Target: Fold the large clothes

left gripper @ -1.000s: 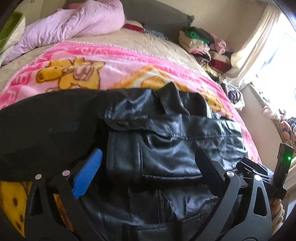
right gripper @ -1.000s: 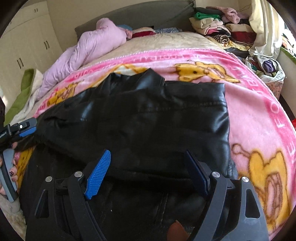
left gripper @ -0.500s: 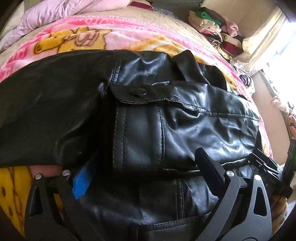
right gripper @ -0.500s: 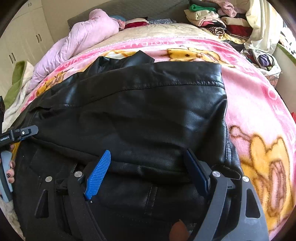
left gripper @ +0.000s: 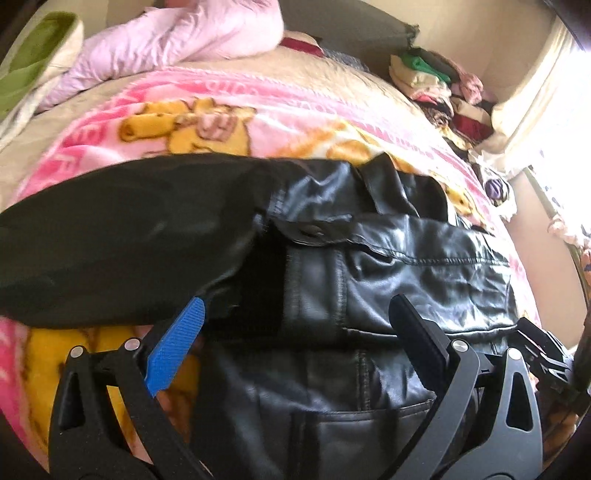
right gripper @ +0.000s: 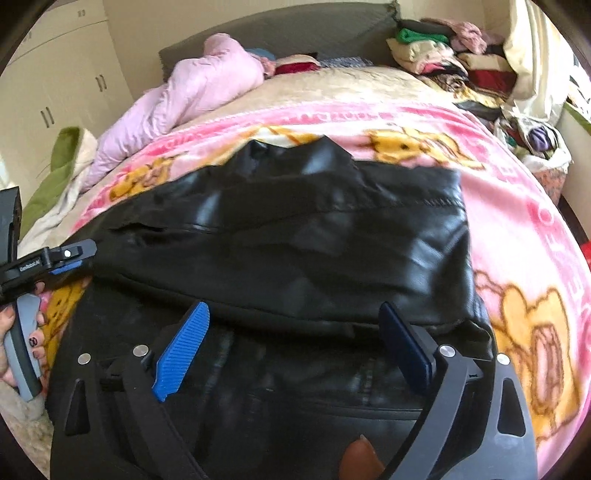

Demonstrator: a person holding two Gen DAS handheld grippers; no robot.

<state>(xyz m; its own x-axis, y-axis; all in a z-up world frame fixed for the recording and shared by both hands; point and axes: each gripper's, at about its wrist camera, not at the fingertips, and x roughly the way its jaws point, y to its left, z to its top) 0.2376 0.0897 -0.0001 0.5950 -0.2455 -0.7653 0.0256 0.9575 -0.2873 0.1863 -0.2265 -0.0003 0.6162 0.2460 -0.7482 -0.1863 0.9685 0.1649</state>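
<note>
jacket [right gripper: 295, 251]: glossy black | blanket [right gripper: 524, 236]: pink, yellow cartoon bears | quilt [right gripper: 192, 92]: pale lilac

The jacket [right gripper: 280, 236] lies folded on the blanket [right gripper: 524, 236], which is spread across the near part of the bed [right gripper: 332, 85]. Its upper fold lies over the lower half, the collar pointing toward the headboard [right gripper: 280, 33]. The right gripper [right gripper: 295, 347] stands above the jacket's near edge, jaws just widened and spread, nothing between the pads. The left gripper [left gripper: 295, 343] stands over the jacket's left portion, jaws apart, sleeve to its left. A quilt [right gripper: 177, 99] lies bunched at the far left by the headboard. A clothes pile [right gripper: 443, 62] sits off the bed's far right corner. Cupboards [right gripper: 55, 92] stand left of the bed
</note>
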